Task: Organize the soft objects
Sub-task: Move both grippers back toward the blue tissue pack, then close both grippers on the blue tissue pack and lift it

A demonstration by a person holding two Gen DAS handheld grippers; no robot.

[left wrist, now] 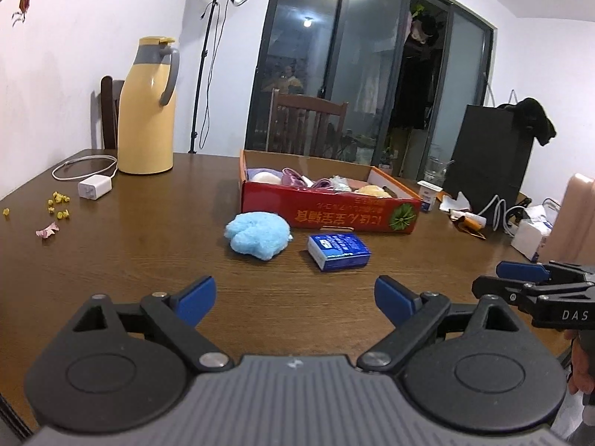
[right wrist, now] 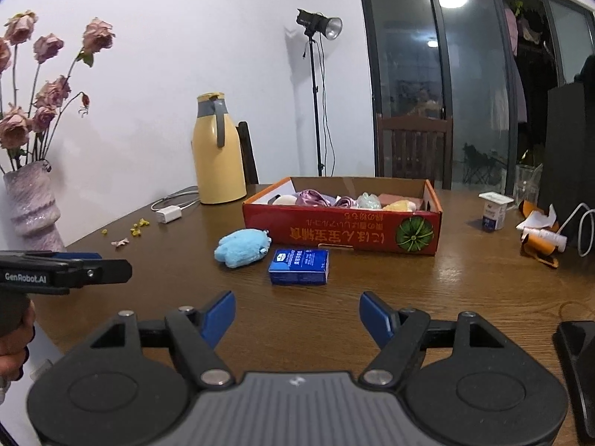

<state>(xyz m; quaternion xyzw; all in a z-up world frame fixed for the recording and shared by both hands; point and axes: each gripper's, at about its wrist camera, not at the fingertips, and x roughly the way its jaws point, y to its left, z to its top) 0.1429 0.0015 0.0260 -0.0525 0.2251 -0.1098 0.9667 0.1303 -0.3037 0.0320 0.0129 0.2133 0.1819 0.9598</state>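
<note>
The blue plush (left wrist: 257,236) lies on the table (left wrist: 148,223) just before the red box (left wrist: 327,212), beside a blue pack (left wrist: 338,252). Both grippers, left (left wrist: 295,297) and right (right wrist: 297,314), hover wide and empty. Best to close gently across the plush's middle, clear of the pack, then lift it over the box wall.

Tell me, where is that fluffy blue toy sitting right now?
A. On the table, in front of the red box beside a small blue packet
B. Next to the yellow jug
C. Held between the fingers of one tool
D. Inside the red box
A: the fluffy blue toy lies on the table just in front of the red box, beside the small blue packet; no fingers touch it.
</note>
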